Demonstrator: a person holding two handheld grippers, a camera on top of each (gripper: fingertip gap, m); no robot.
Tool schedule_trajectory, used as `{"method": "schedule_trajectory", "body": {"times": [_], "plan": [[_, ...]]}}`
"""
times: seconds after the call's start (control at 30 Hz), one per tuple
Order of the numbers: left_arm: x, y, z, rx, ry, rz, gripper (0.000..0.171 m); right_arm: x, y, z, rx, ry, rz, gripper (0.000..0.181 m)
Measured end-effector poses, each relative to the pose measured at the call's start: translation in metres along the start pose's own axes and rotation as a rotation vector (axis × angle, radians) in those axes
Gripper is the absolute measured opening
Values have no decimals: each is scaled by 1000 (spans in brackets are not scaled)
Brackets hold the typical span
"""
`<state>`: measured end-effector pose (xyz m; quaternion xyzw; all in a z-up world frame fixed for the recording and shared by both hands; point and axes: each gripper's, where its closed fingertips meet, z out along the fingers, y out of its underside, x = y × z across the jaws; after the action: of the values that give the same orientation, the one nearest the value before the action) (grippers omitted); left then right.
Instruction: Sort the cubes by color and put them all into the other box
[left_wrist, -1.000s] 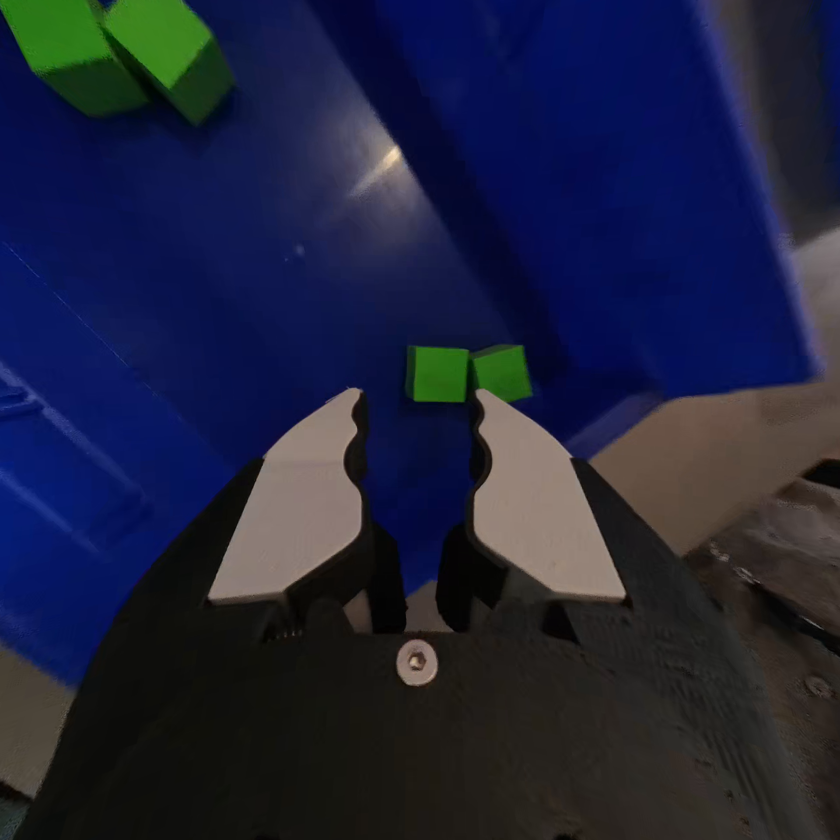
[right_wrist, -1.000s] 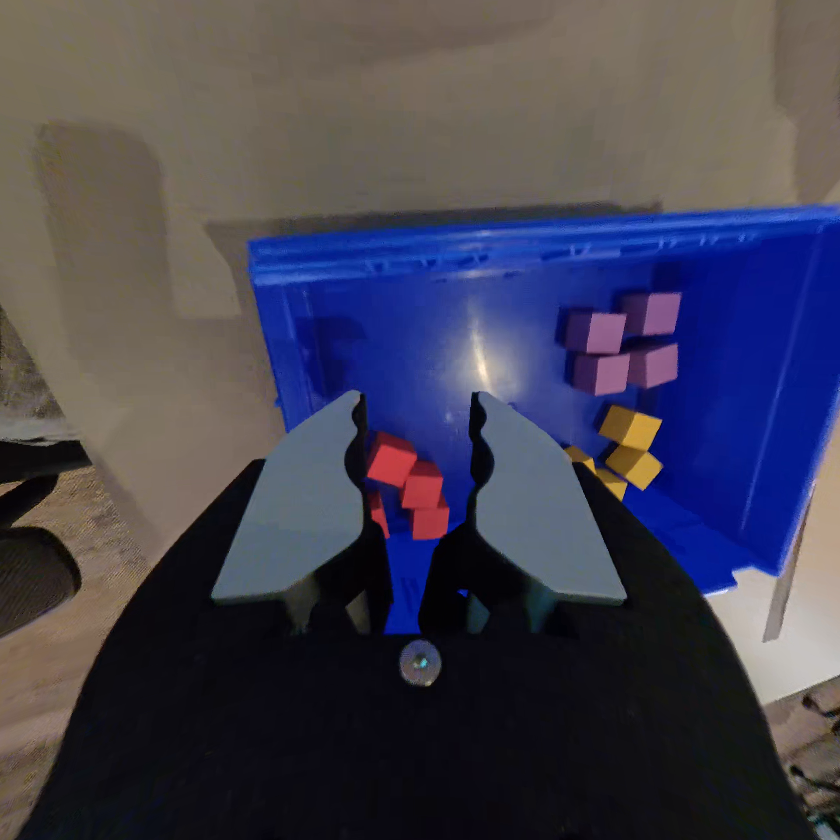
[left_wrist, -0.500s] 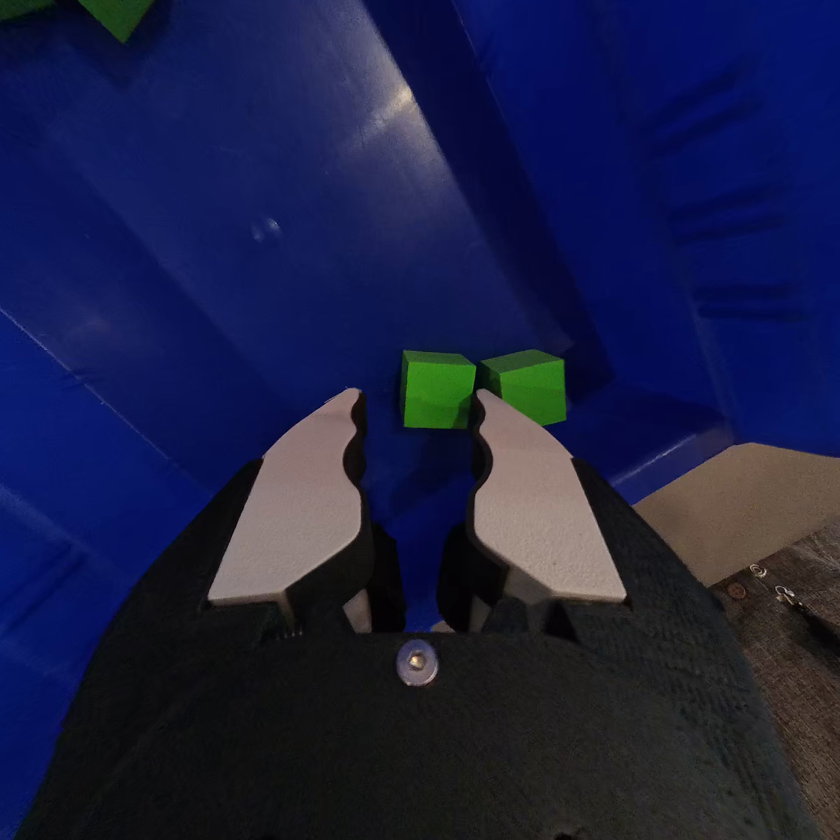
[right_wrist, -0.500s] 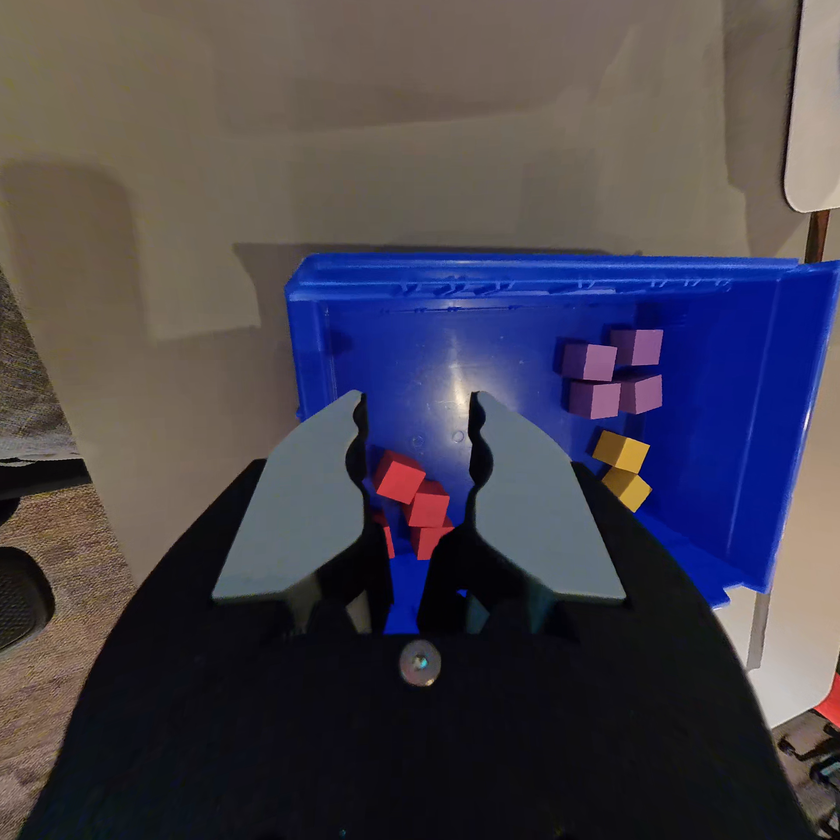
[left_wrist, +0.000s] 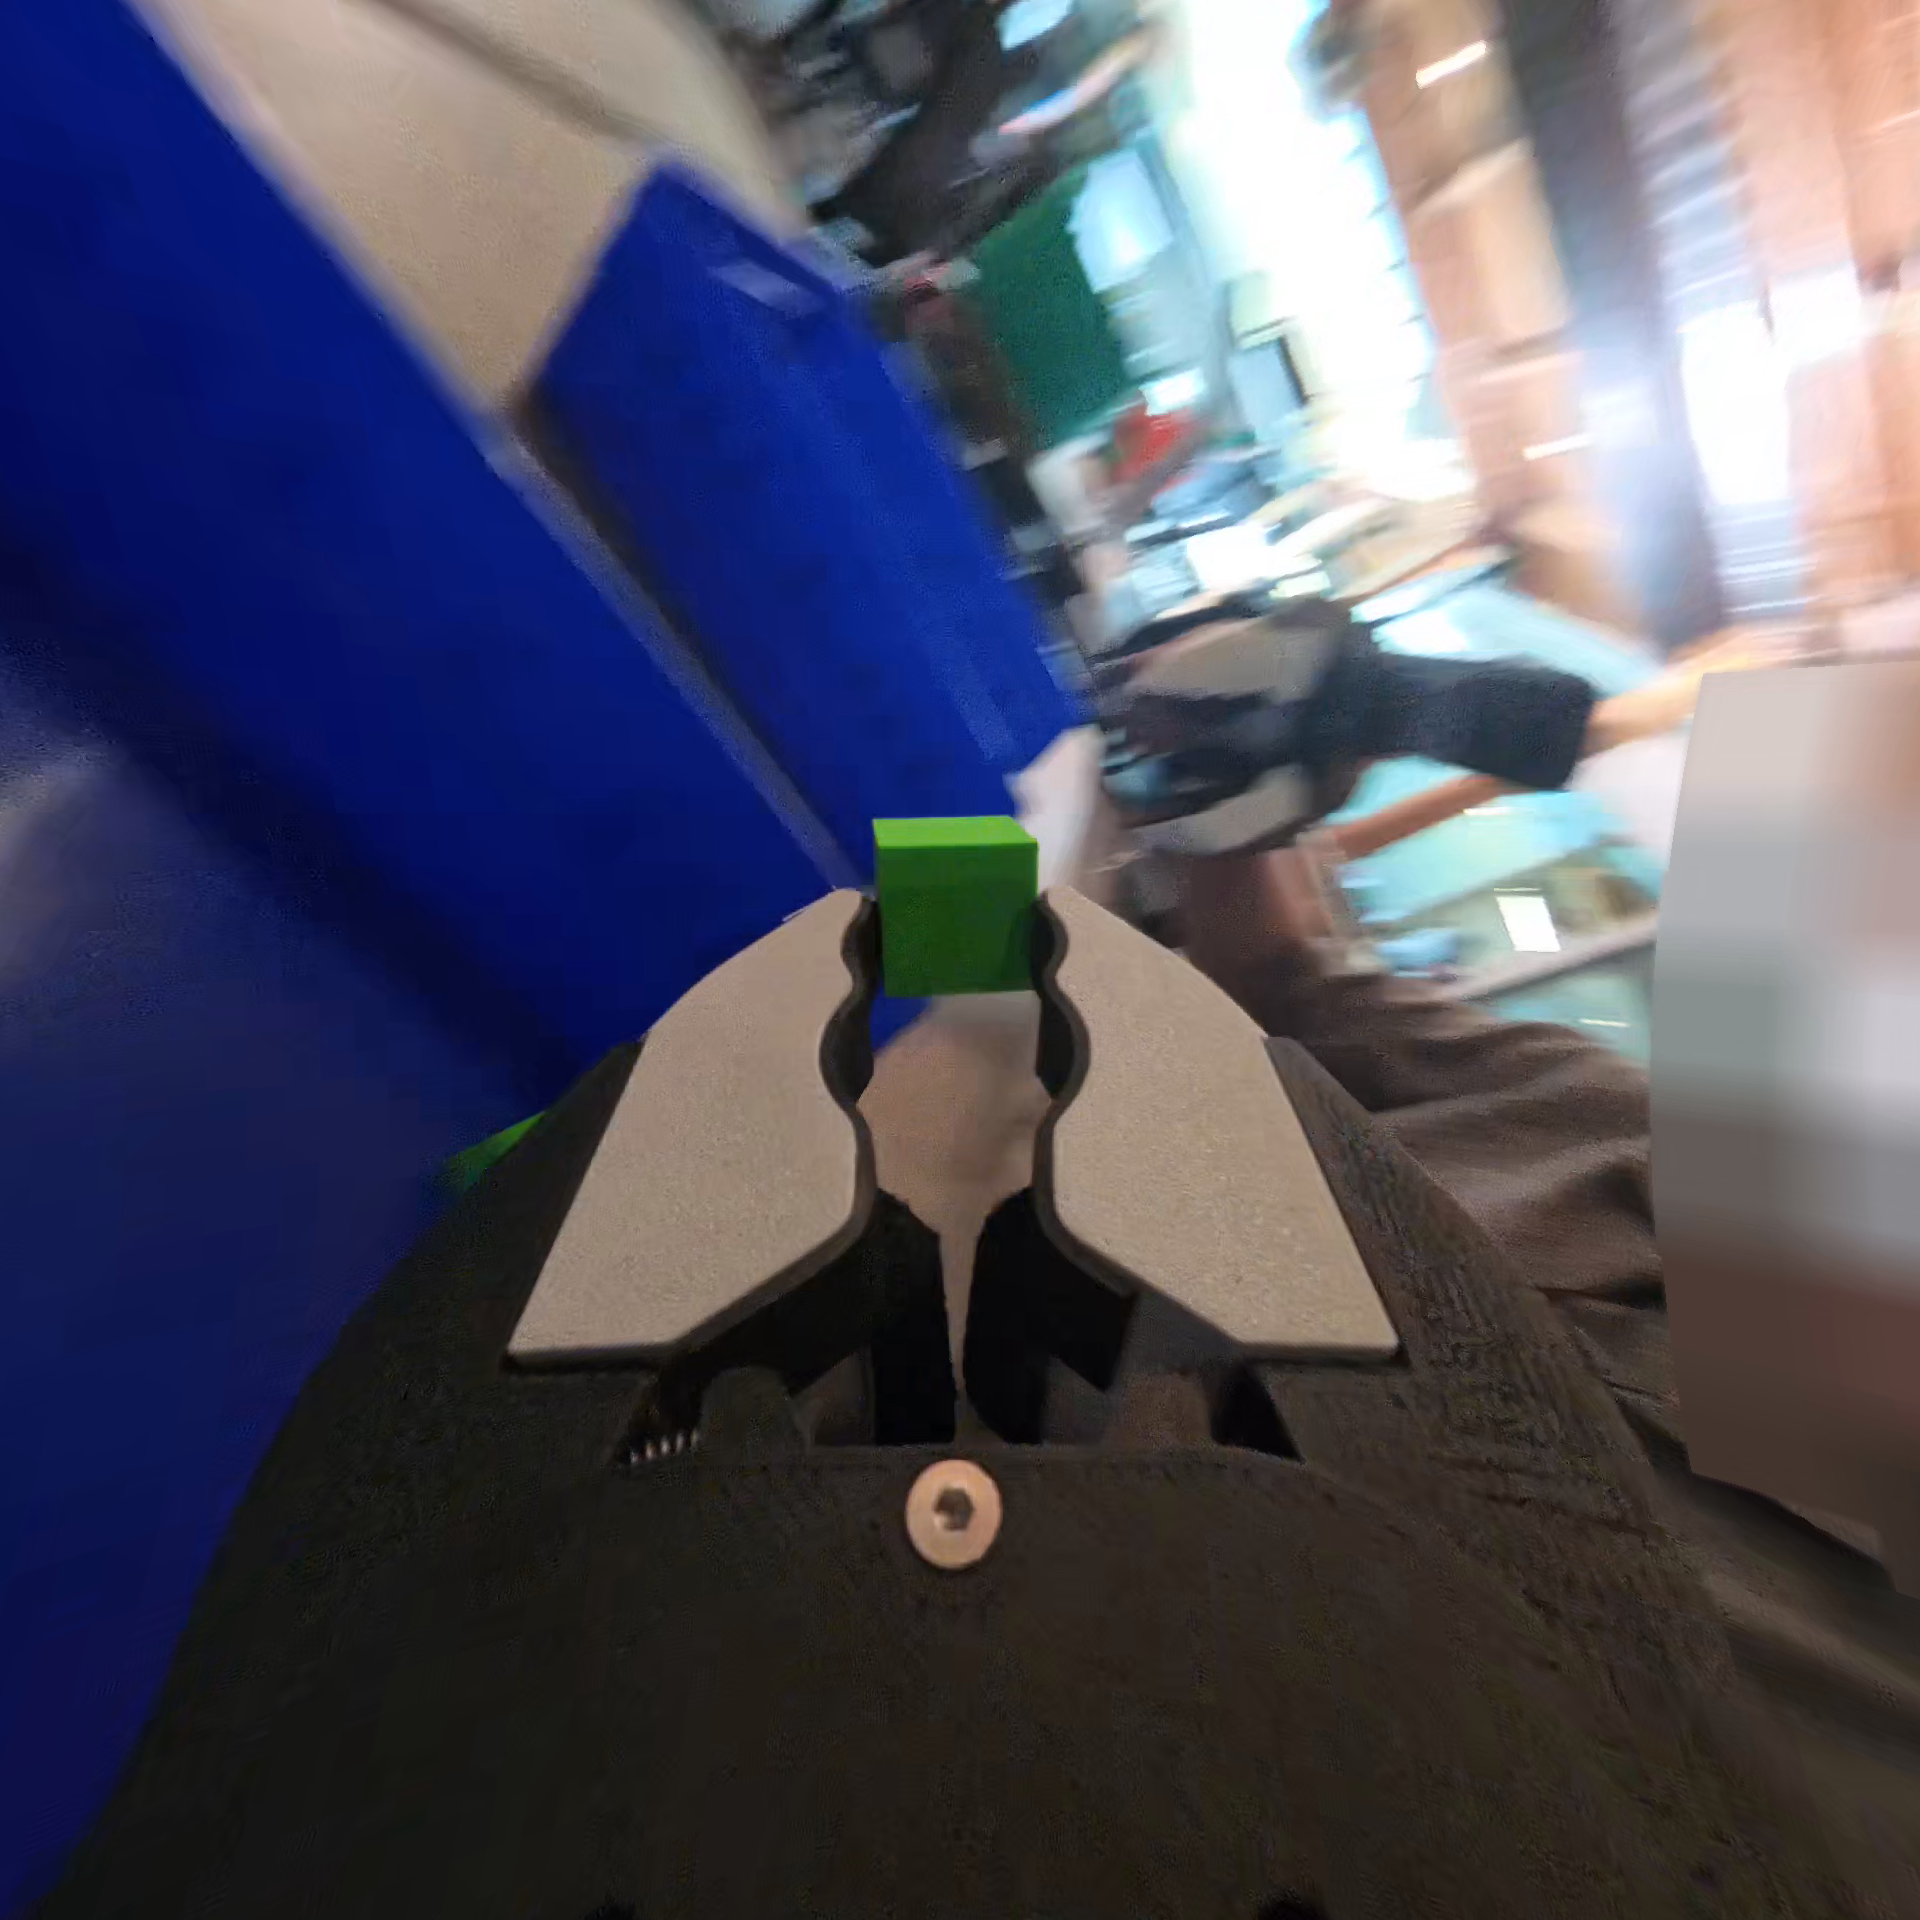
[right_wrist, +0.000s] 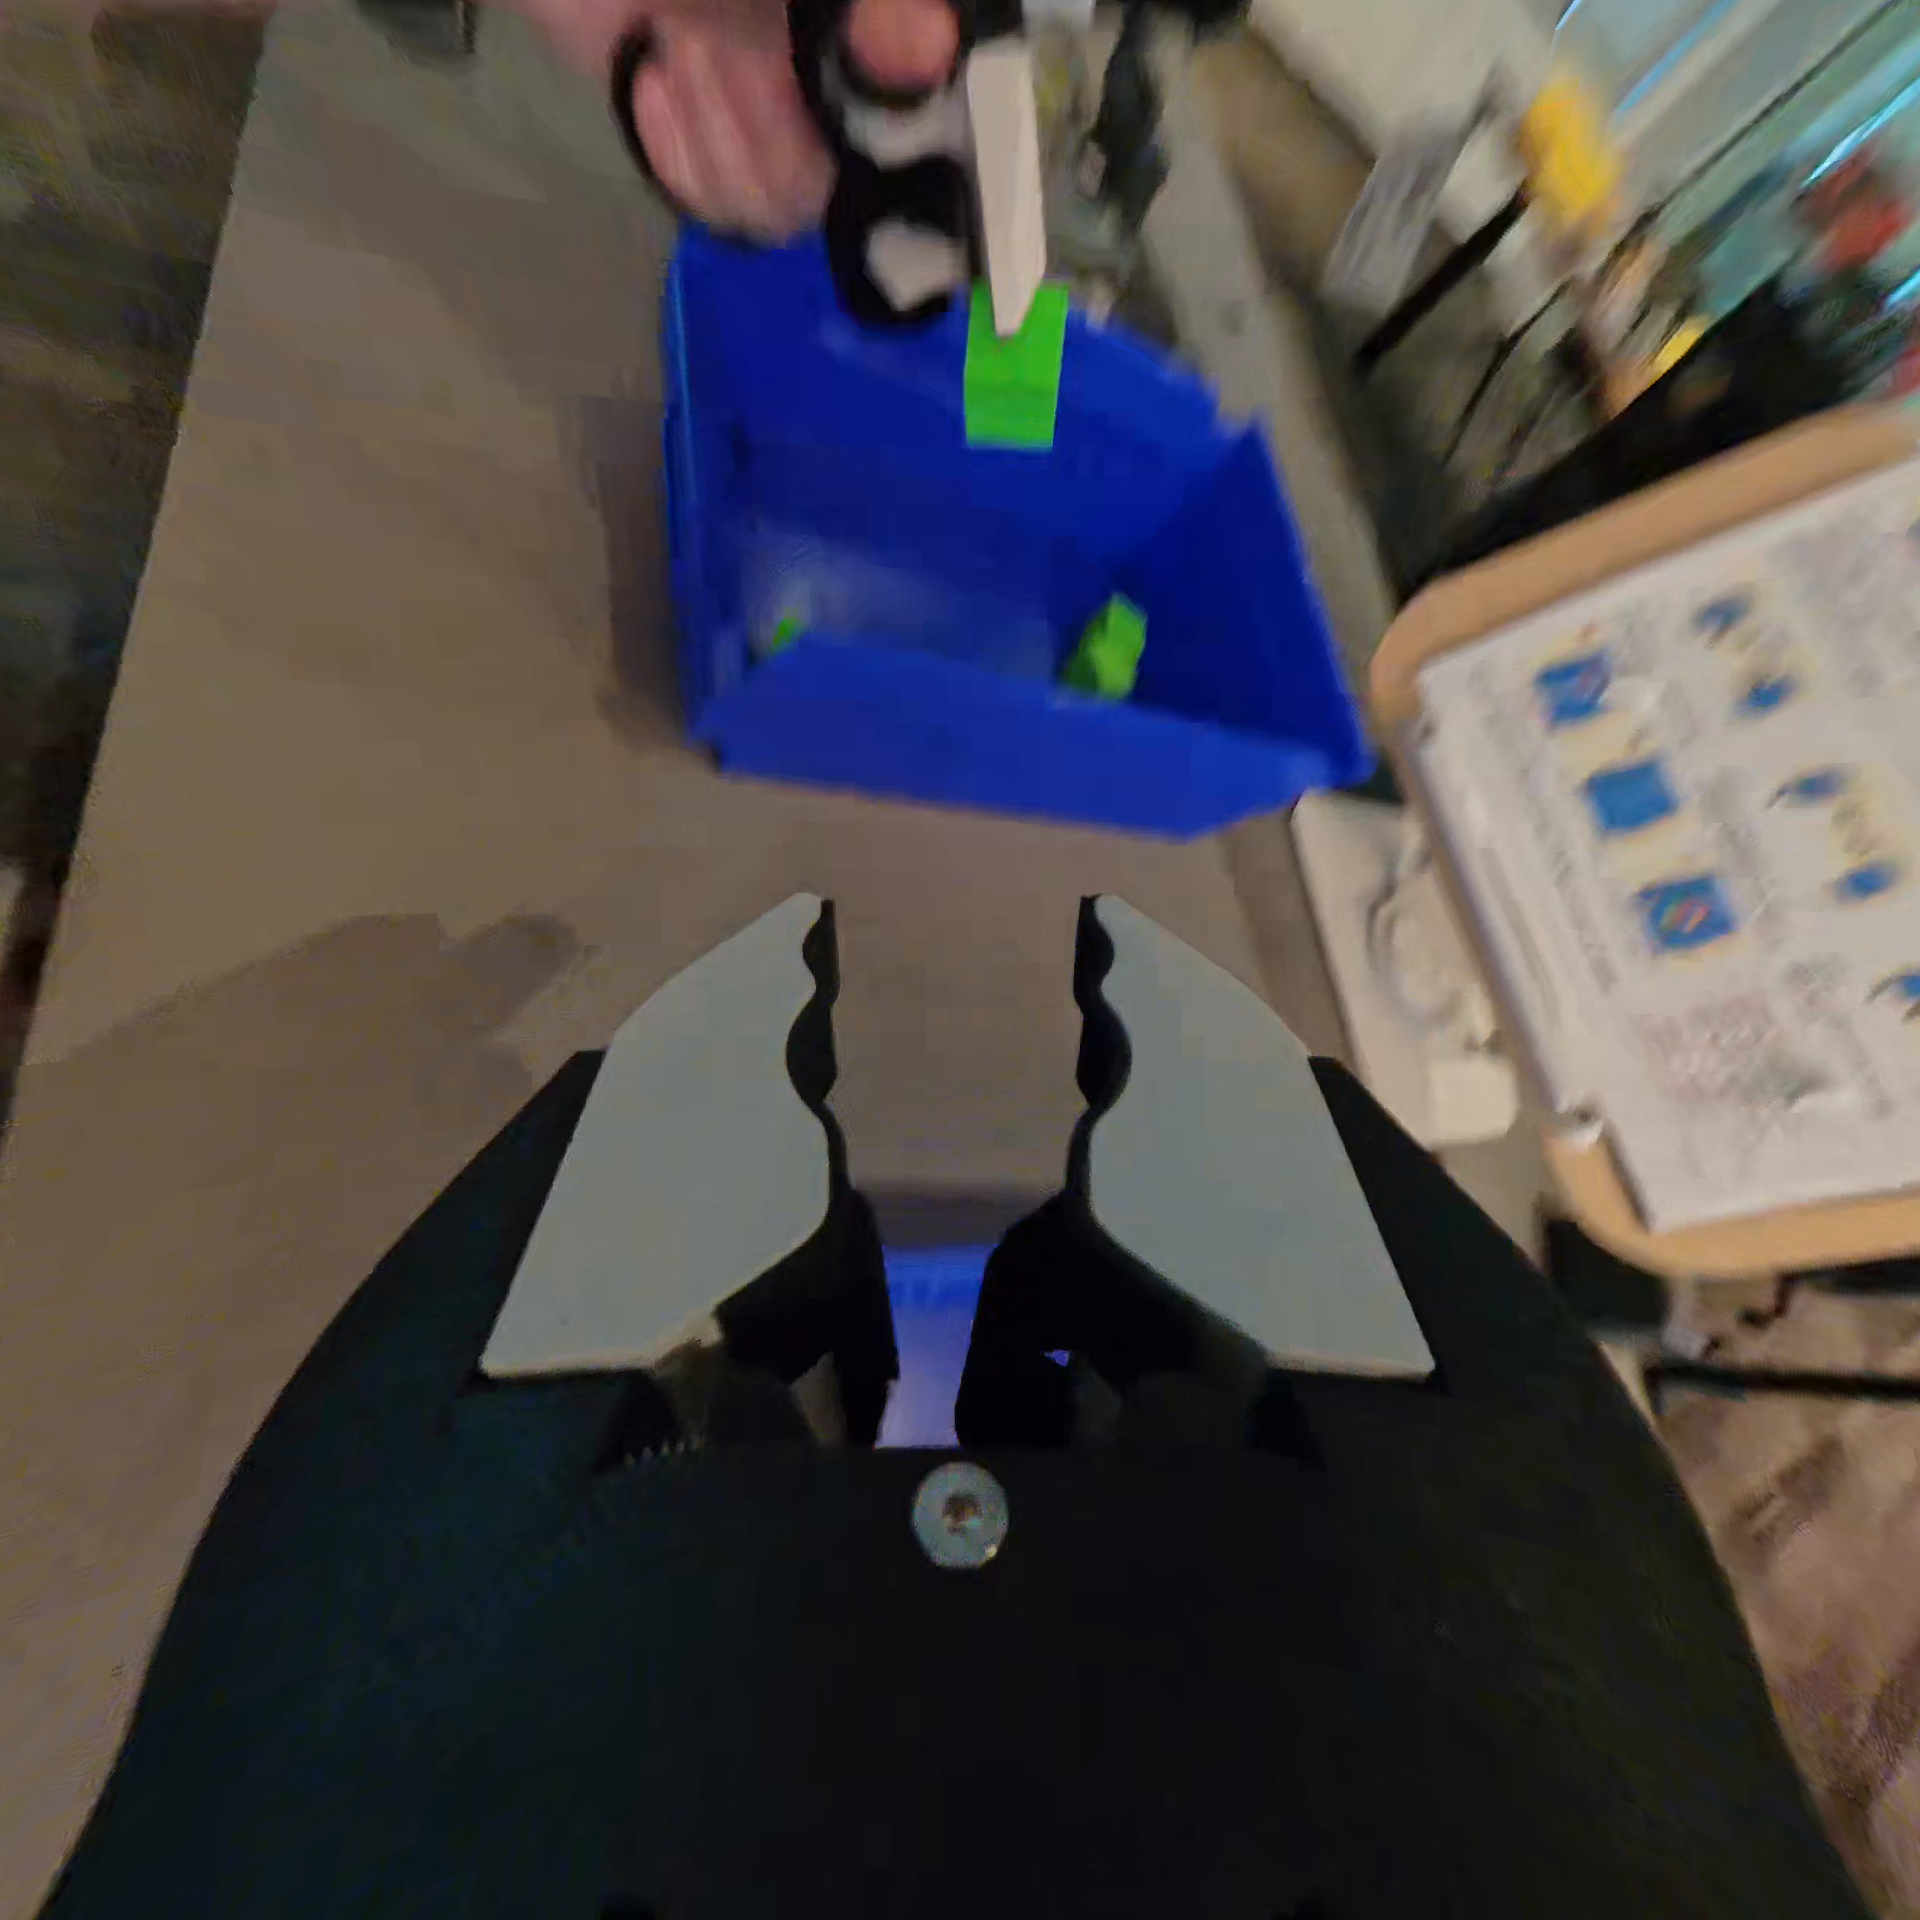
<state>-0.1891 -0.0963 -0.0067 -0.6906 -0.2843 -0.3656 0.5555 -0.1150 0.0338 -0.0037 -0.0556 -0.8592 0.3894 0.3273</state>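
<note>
The green cube (left_wrist: 954, 906), smooth, matte and sharp-edged, sat clamped between the jaws of the left gripper (left_wrist: 954, 914), lifted above the glossy blue plastic bin (right_wrist: 997, 758) on the beige tabletop (right_wrist: 395, 644). At least two more green cubes (right_wrist: 1107, 649) lay blurred inside that bin. The right gripper (right_wrist: 954, 914) hung over the tabletop with its grey, wavy-edged jaws apart and empty.
</note>
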Motion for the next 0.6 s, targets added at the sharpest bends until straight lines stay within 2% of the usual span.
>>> {"method": "schedule_trajectory", "body": {"times": [0.1,0.23,0.33,0.5,0.6], "plan": [[36,6,5,10,250,-41,29,0,-48,21,186,80,-53,44],[65,17,16,-9,413,-51,29,1,-92,48,283,111,-52,38],[78,19,19,-10,457,-49,29,-2,-105,62,279,108,-68,37],[89,21,20,-23,468,-27,31,-4,-116,68,292,126,-99,37],[92,19,19,-12,481,-24,31,-2,-120,68,307,132,-97,27]]}}
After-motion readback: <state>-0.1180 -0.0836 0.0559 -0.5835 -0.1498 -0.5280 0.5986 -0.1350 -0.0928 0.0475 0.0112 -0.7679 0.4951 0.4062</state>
